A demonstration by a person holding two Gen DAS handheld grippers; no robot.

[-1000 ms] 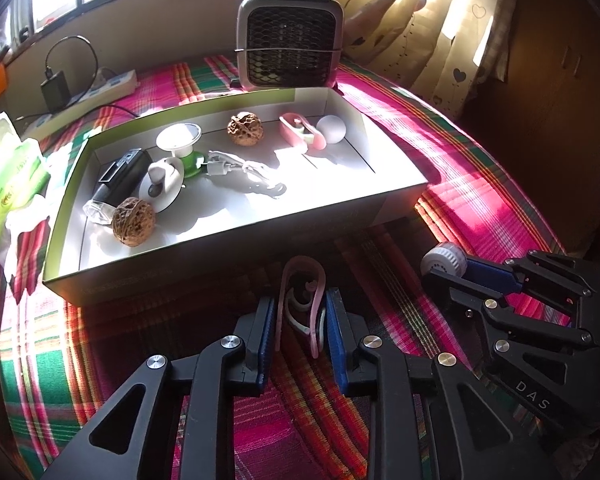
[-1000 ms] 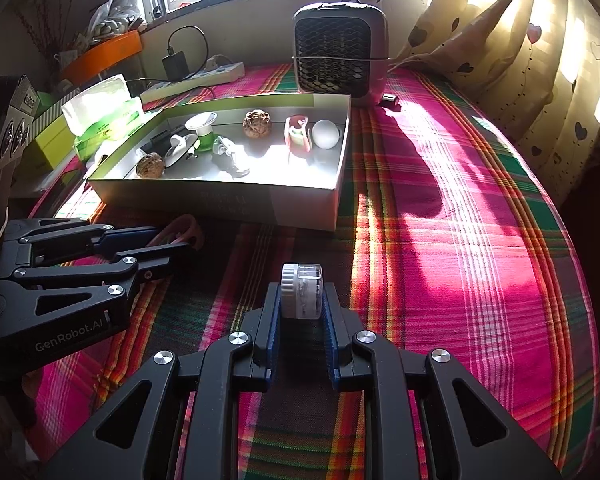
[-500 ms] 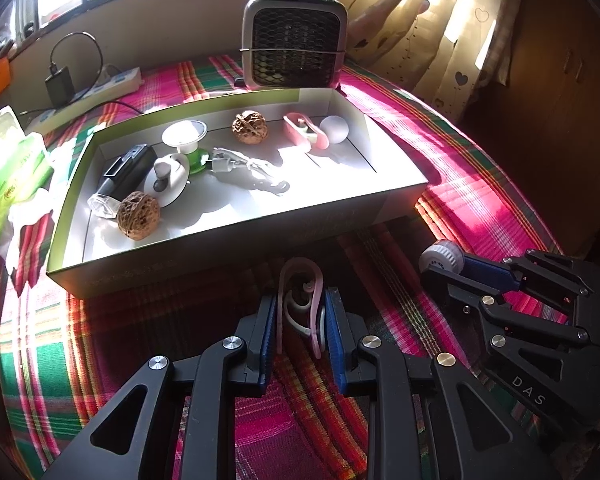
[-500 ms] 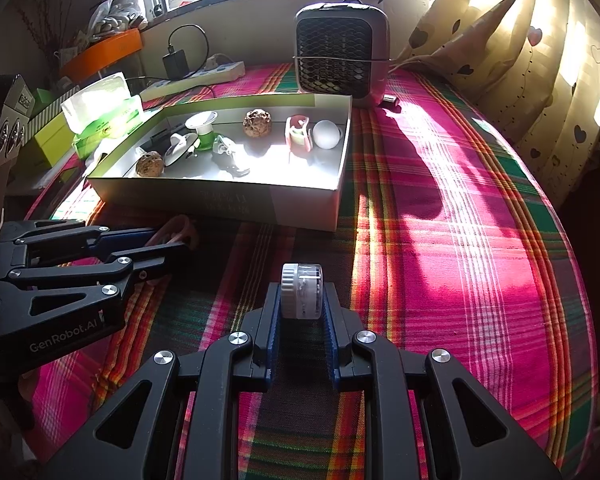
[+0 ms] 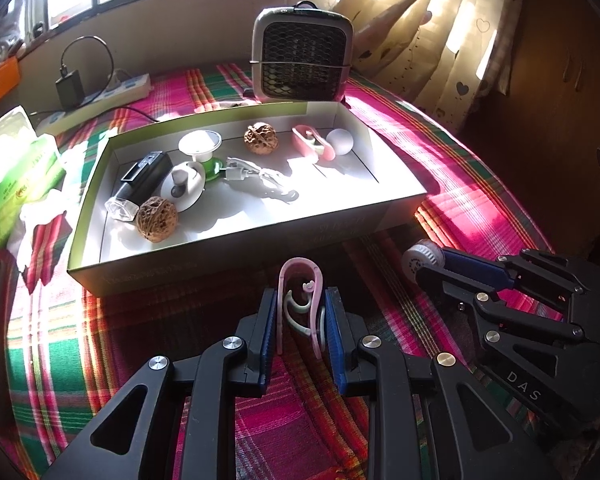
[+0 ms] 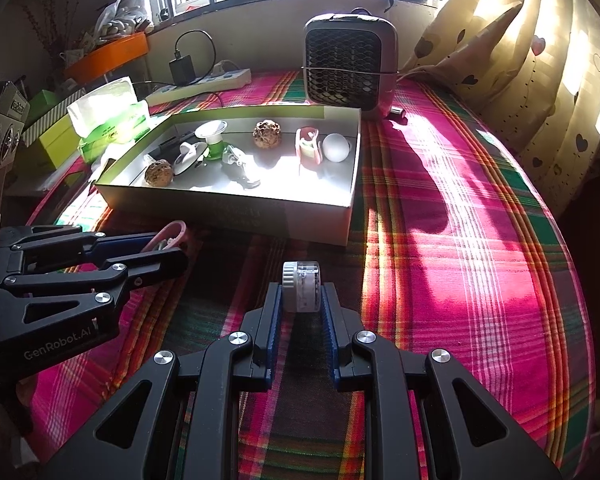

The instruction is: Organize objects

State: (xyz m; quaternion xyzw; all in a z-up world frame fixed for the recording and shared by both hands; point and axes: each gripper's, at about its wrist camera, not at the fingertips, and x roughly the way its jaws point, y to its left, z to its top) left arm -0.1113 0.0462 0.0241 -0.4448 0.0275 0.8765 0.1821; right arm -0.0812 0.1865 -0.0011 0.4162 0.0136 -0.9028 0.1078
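My left gripper (image 5: 300,300) is shut on a pink clip (image 5: 319,300) that stands upright between its blue pads, just in front of the near wall of the open cardboard box (image 5: 240,248). My right gripper (image 6: 300,296) is shut on a small round white jar (image 6: 302,286) held over the plaid cloth. Each gripper shows in the other's view: the right gripper (image 5: 424,268) with the jar (image 5: 420,258), and the left gripper (image 6: 168,248) with the clip (image 6: 176,230). The box (image 6: 240,208) holds two walnuts, a flashlight, a white ball, another pink clip and a cable.
A small heater (image 5: 302,64) stands behind the box. A power strip (image 5: 112,92) with a charger lies at the back left, and a green tissue pack (image 5: 16,168) sits left of the box. Curtains and a pillow (image 6: 480,52) border the right side.
The left gripper has shifted very slightly with the pink clip still in it. The right gripper and its jar have stayed put.
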